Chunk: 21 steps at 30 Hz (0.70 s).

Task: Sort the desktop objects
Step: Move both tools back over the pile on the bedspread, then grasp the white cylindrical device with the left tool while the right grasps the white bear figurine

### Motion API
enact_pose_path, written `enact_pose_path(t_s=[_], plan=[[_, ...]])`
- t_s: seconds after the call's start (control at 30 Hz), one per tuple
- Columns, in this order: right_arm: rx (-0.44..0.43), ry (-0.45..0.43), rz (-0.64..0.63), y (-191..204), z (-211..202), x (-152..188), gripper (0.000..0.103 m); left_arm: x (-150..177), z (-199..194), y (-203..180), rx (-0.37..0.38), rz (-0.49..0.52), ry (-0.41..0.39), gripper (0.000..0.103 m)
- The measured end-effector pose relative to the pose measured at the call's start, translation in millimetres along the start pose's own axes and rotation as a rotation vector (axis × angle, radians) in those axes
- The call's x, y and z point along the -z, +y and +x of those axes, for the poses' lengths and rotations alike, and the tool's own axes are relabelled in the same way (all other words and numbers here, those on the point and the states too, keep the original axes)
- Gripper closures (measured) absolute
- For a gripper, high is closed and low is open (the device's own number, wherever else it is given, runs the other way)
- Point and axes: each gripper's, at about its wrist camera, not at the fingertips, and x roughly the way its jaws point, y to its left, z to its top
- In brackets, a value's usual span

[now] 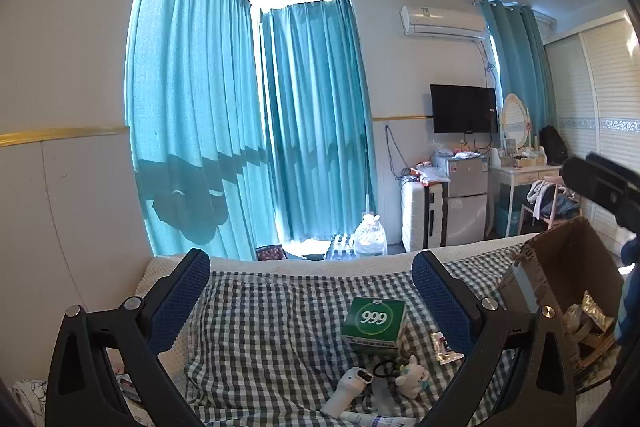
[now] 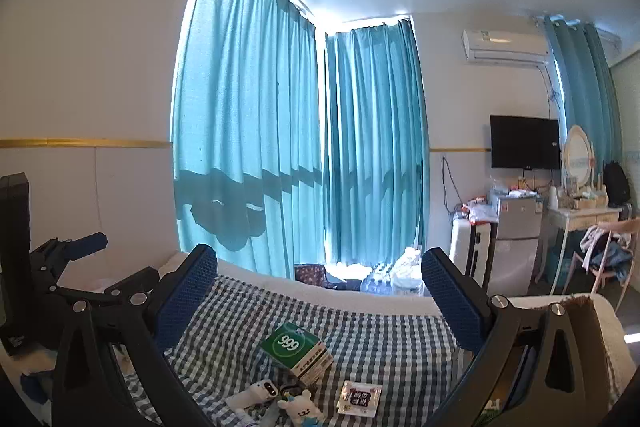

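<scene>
Both my jaws gape wide, gripping nothing. Green square carton marked 999 (image 1: 374,323) sits on the checked bedsheet (image 1: 260,331), low between my left gripper (image 1: 312,301) jaws, right of centre; from my right gripper (image 2: 320,299) it lies low, slightly left.

On the checked cloth: one green 999 medicine box (image 1: 375,323), one white handheld device (image 1: 347,391), one small plush toy (image 1: 412,375), one black ring (image 1: 385,369), one flat sachet (image 2: 359,398), one tube (image 1: 378,419). One cardboard box (image 1: 568,259) at the right. Beyond: one wall television (image 1: 464,108), one air conditioner (image 1: 442,22), one oval mirror (image 1: 514,121).
</scene>
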Motion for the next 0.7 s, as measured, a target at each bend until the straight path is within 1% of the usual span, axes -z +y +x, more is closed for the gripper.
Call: enact_pose_path(t_s=[0.07,0.13,0.17,0.2,0.23,0.27,0.3,0.4,0.47,0.53,0.63,0.7], plan=[[0.009,-0.012,-0.053,8.3,8.0,8.5,0.000,8.7,7.9,4.8,-0.010,-0.025,0.006,0.000],[0.001,0.008,-0.065,10.7,17.4,18.3,0.000,19.5,20.5,7.5,-0.015,-0.042,0.036,0.000],[-0.041,0.030,-0.067,11.4,23.7,23.9,0.000,24.4,26.4,7.7,-0.026,-0.043,0.052,0.000],[-0.107,0.067,-0.073,12.9,30.7,30.7,0.000,29.3,33.4,7.4,-0.040,-0.043,0.070,0.000],[-0.135,0.090,-0.079,14.8,34.5,37.1,0.000,34.4,41.5,7.0,-0.060,-0.047,0.091,0.000],[-0.138,0.109,-0.088,17.0,39.3,45.6,0.000,40.0,51.2,7.0,-0.082,-0.059,0.118,0.000],[-0.130,0.124,-0.097,18.7,43.0,53.5,0.000,45.2,59.0,6.7,-0.086,-0.069,0.141,0.000],[-0.123,0.159,-0.095,15.8,54.0,80.7,0.000,64.8,82.0,4.9,-0.060,-0.083,0.210,0.000],[-0.149,0.204,-0.091,13.1,63.0,99.8,0.000,75.6,94.0,0.6,-0.060,-0.074,0.251,0.000],[-0.136,0.242,-0.110,11.0,72.3,116.8,0.000,86.2,105.4,-4.0,-0.062,-0.061,0.289,0.000],[-0.128,0.288,-0.132,11.5,87.1,135.1,0.000,103.1,124.1,-9.7,-0.038,-0.074,0.347,0.000],[-0.142,0.315,-0.118,8.0,94.5,145.9,0.000,115.8,137.9,-13.5,-0.038,-0.091,0.383,0.000]])
